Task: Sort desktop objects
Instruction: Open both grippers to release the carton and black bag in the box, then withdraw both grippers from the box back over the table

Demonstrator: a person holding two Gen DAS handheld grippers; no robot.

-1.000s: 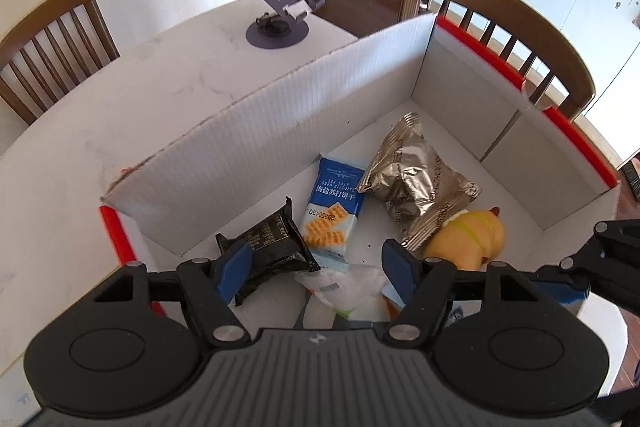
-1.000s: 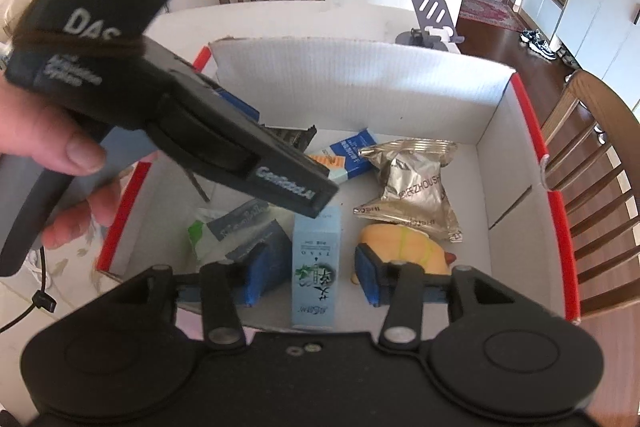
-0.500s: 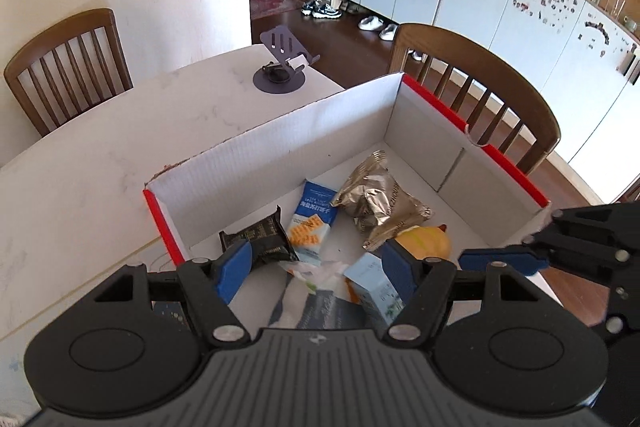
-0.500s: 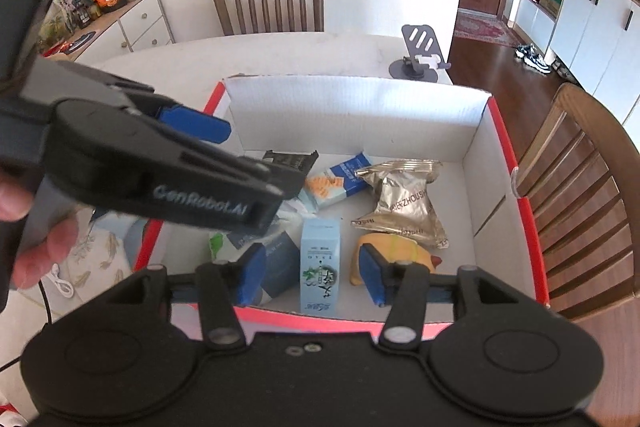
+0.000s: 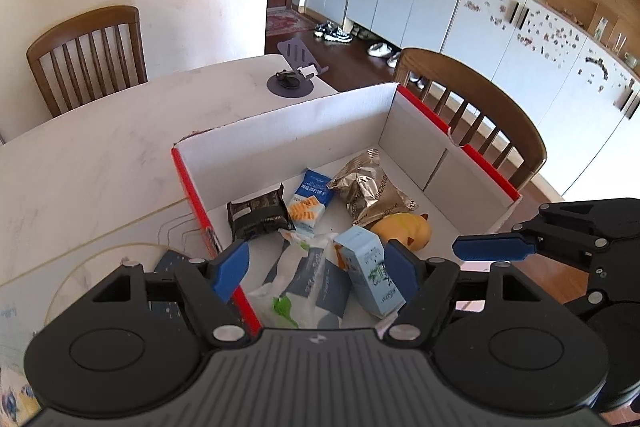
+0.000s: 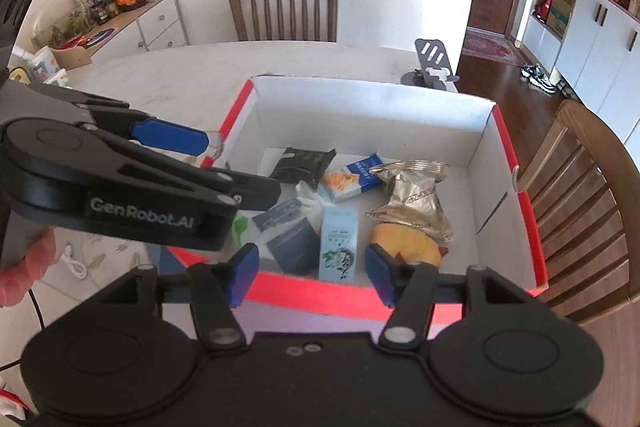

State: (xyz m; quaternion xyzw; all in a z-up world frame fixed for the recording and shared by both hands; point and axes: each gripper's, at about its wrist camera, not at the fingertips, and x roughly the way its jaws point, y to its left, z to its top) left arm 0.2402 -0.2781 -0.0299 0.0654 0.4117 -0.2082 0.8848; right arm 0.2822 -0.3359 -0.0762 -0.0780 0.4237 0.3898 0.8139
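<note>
The pale-blue carton [image 6: 338, 243] lies in the red-edged cardboard box [image 6: 532, 227] on the table [image 5: 100, 147], free beside the yellow duck toy [image 6: 404, 243]. Your right tongs [image 6: 310, 277] have just spread, nothing between them. Your left tongs [image 5: 316, 269] have pulled back higher, released too. Looks like that drop is done; hunt the next piece.
</note>
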